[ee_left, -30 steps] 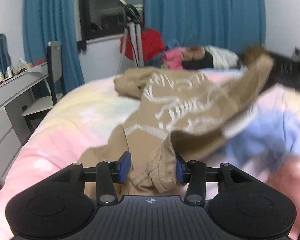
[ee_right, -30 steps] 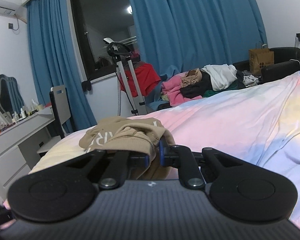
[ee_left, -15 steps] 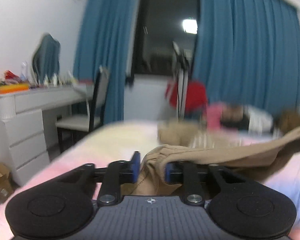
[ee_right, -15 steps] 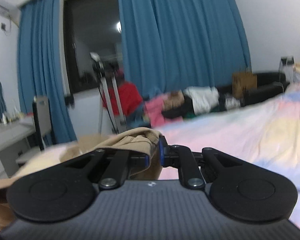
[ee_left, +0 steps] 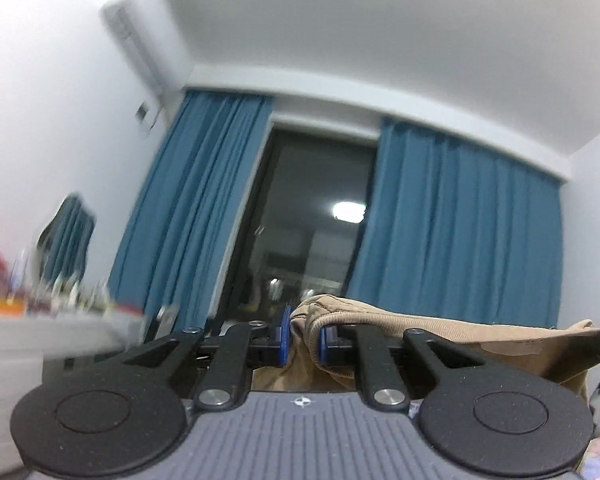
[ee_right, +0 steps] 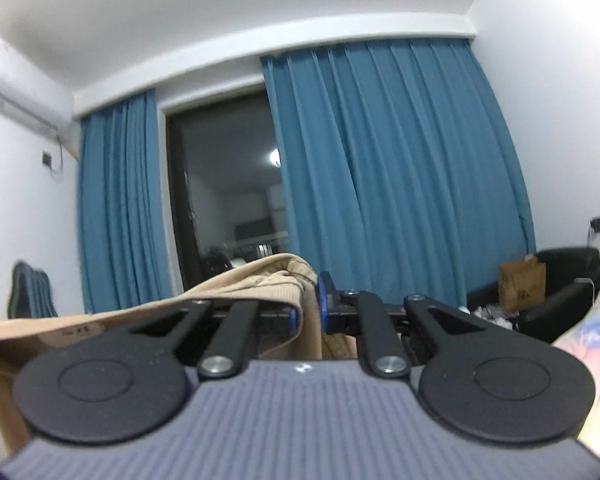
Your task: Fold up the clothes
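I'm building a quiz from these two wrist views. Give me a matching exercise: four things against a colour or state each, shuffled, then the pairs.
Things:
1. curtains
2. tan garment
3. armchair
4. paper bag

Colour or state:
A. black
B. blue
C. brown, on the armchair
D. clamped in both jaws

Pairs: 1-B, 2-D, 3-A, 4-C

From here I can't see the tan garment (ee_left: 440, 326) whole: below my left gripper (ee_left: 304, 338) its hanging part is hidden by the gripper body. Left of that gripper the dresser top (ee_left: 40, 320) is smeared, perhaps bottles. The black armchair (ee_right: 560, 292) is cut off.
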### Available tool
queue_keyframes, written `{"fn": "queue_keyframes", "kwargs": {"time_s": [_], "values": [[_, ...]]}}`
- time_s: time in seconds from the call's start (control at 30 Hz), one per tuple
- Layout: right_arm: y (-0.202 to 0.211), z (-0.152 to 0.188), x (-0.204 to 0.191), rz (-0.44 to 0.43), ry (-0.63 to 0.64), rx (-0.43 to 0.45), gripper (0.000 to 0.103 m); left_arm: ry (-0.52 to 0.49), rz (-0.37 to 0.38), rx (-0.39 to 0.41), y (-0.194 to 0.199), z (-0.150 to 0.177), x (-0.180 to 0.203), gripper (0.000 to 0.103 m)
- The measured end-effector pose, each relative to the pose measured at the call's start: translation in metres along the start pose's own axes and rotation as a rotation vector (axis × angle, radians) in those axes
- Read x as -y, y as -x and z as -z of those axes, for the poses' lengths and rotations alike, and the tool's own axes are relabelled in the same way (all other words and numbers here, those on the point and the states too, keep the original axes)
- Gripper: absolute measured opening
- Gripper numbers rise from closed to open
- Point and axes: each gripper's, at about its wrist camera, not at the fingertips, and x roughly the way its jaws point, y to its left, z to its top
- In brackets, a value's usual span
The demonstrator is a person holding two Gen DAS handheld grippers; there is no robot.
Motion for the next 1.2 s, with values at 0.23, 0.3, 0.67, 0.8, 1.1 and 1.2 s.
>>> {"fn": "queue_keyframes", "kwargs": {"time_s": [0.23, 0.3, 0.67, 0.8, 1.1, 1.2], "values": [[0.054, -0.11, -0.017, -0.052, 0.062, 0.154, 0.014, -0.061, 0.063, 0.086, 0.027, -0.119, 0.02, 0.016], [0.061, -0.128, -0.02, -0.068, 0.082, 0.164, 0.015, -0.061, 0.069, 0.077, 0.027, -0.134, 0.021, 0.017], [0.002, -0.095, -0.015, -0.063, 0.143, 0.017, 0.019, -0.07, 0.04, -0.073, -0.041, -0.096, 0.009, 0.023], [-0.063, -0.046, -0.011, -0.03, 0.166, -0.073, 0.019, -0.081, 0.008, -0.176, -0.11, -0.04, -0.002, 0.023], [-0.244, 0.148, 0.019, 0.042, 0.148, -0.268, 0.019, -0.101, -0.052, -0.378, -0.291, 0.178, -0.04, 0.03], [-0.295, 0.229, 0.032, 0.062, 0.143, -0.348, 0.019, -0.127, -0.052, -0.453, -0.334, 0.271, -0.057, 0.031]]}}
